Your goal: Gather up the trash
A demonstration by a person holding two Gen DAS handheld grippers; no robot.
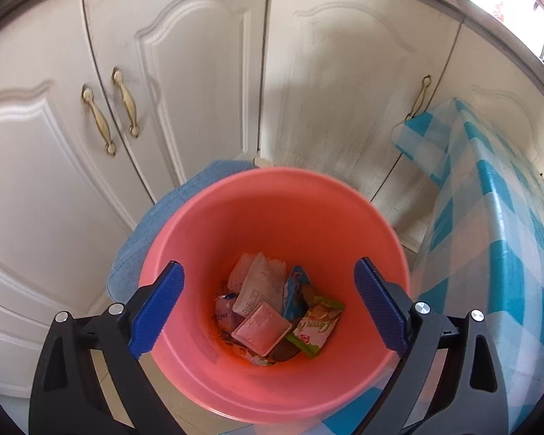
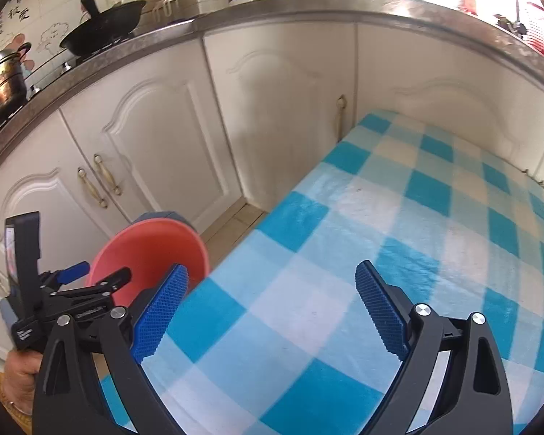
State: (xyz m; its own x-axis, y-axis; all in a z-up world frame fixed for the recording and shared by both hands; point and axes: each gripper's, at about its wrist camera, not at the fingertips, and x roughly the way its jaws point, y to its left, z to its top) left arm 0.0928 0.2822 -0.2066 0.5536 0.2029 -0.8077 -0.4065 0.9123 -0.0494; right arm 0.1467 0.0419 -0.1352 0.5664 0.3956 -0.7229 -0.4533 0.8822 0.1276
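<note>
A pink plastic bin [image 1: 272, 199] stands on the floor in the left wrist view. Several wrappers and papers [image 1: 272, 311] lie at its bottom, among them a pink square packet [image 1: 262, 329]. My left gripper [image 1: 270, 308] is open and empty, directly above the bin's mouth. In the right wrist view my right gripper [image 2: 272, 311] is open and empty above a table with a blue and white checked cloth [image 2: 399, 235]. The bin [image 2: 152, 250] and the left gripper [image 2: 72, 282] show at the left there.
White cabinet doors with brass handles [image 1: 94, 119] stand behind the bin. A blue mat [image 1: 152, 224] lies under it. The checked table edge [image 1: 489, 217] is right of the bin. A counter with a black wok [image 2: 101, 25] and pots runs above.
</note>
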